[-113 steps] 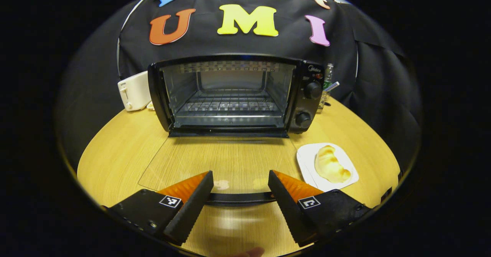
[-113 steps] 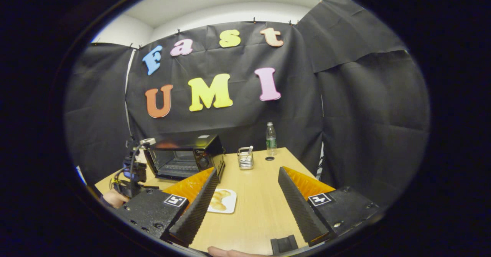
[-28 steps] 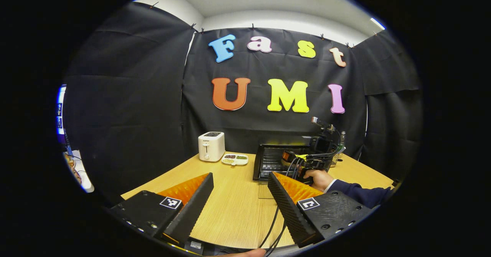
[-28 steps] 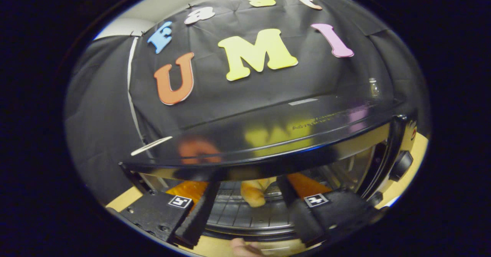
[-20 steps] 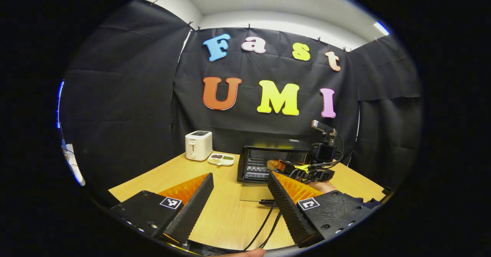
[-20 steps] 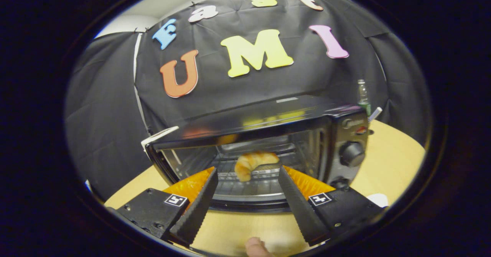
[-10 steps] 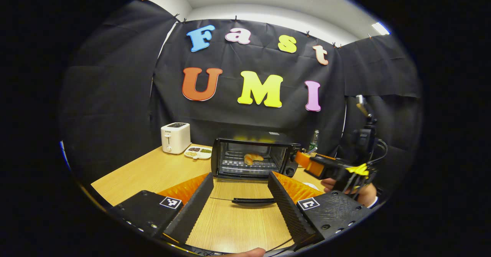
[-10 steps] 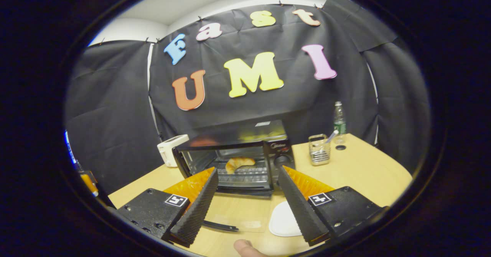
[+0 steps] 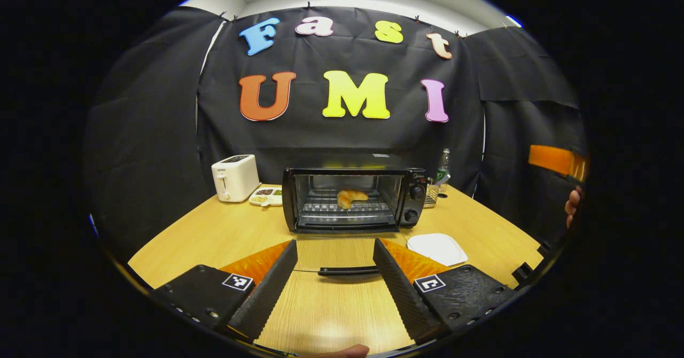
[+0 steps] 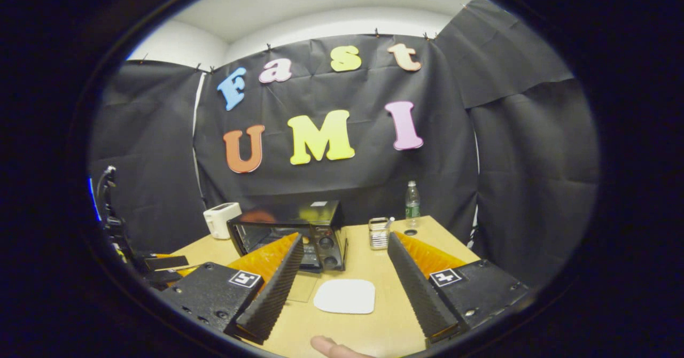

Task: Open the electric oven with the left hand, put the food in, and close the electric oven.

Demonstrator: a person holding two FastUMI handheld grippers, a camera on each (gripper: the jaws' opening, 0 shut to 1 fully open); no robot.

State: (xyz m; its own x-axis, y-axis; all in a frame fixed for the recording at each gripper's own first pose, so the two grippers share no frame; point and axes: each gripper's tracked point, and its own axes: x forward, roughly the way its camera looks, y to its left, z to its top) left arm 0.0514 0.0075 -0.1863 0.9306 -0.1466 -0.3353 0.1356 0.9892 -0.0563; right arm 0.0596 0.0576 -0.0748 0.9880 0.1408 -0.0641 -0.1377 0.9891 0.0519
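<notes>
Left gripper (image 9: 334, 256): the fingers are spread wide with nothing held between them; it is held above the near part of the table, facing the oven.
Right gripper (image 10: 344, 251): the fingers are likewise spread apart and empty; it is raised over the table's right side. In the left gripper view an edge of it (image 9: 556, 160) and some fingers of the hand (image 9: 570, 207) holding it are seen at the far right.
Oven door (image 9: 342, 259): it is folded down flat towards the viewer, its dark handle (image 9: 347, 271) seen between the left gripper's fingers.
Electric oven (image 9: 354, 200): it is set at the middle of the table, cavity open, two knobs on its right panel.
Food (image 9: 351, 197): a croissant is laid on the wire rack inside the oven.
Plate (image 10: 345, 296): white and bare, it is placed on the table to the right of the open door.
Table (image 9: 224, 235): light wood.
Toaster (image 9: 234, 177): white, set left of the oven.
Snack tray (image 9: 265, 195): a small divided dish is placed between toaster and oven.
Holder (image 10: 379, 233): a wire holder is stood right of the oven.
Bottle (image 10: 411, 204): it is stood behind the holder.
</notes>
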